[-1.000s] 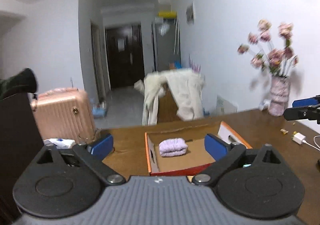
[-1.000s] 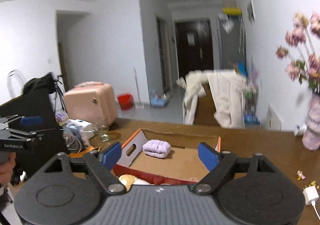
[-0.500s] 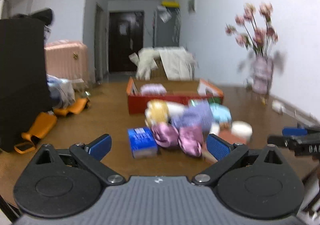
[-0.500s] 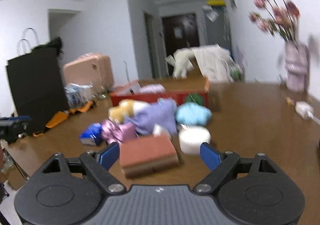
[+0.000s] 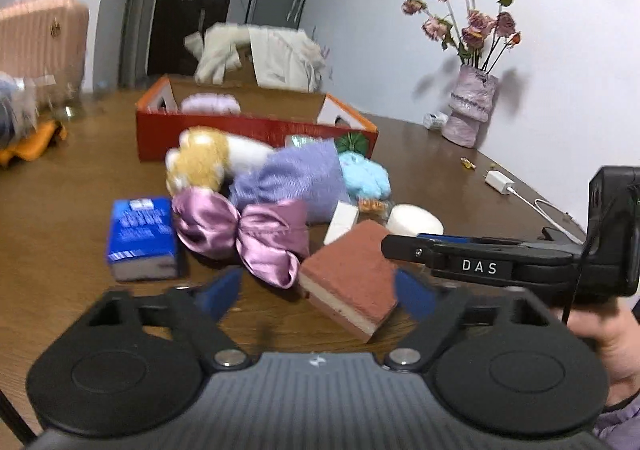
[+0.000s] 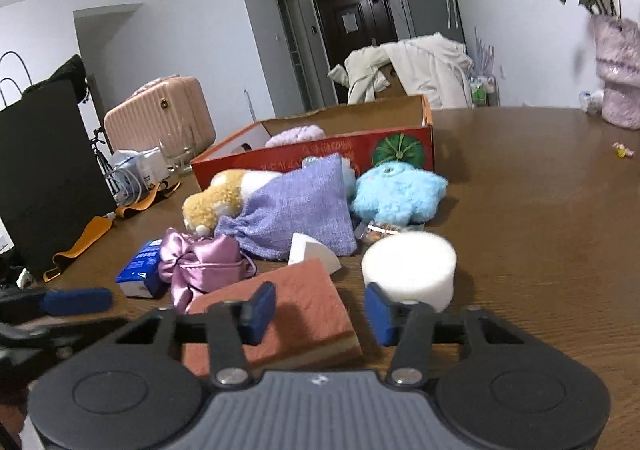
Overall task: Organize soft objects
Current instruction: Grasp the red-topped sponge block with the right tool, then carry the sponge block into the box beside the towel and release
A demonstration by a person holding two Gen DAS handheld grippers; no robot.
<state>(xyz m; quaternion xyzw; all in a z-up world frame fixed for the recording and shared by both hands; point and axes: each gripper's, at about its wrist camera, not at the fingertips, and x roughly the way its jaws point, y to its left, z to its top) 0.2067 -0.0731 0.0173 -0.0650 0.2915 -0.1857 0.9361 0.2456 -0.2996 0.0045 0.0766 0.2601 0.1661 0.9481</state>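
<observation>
Between right jaws, brown sponge (image 6: 280, 302)

Dark brown wooden table (image 6: 520, 209) is carrying everything. Red cardboard box (image 6: 320, 153) is sitting toward the far side. In front of it a cluster is lying on the wood: tan-and-white plush (image 6: 216, 201), lilac knit pouch (image 6: 296, 209), blue fluffy toy (image 6: 400, 193), pink satin bow (image 5: 244, 234), blue packet (image 5: 140, 234), brown sponge block (image 5: 352, 282), white foam cylinder (image 6: 410, 266), white wedge (image 6: 312, 254). Furry pink vase (image 5: 472, 109) and white charger (image 5: 499, 182) are sitting at the right. Orange strap (image 6: 84, 238) is lying at the left.
</observation>
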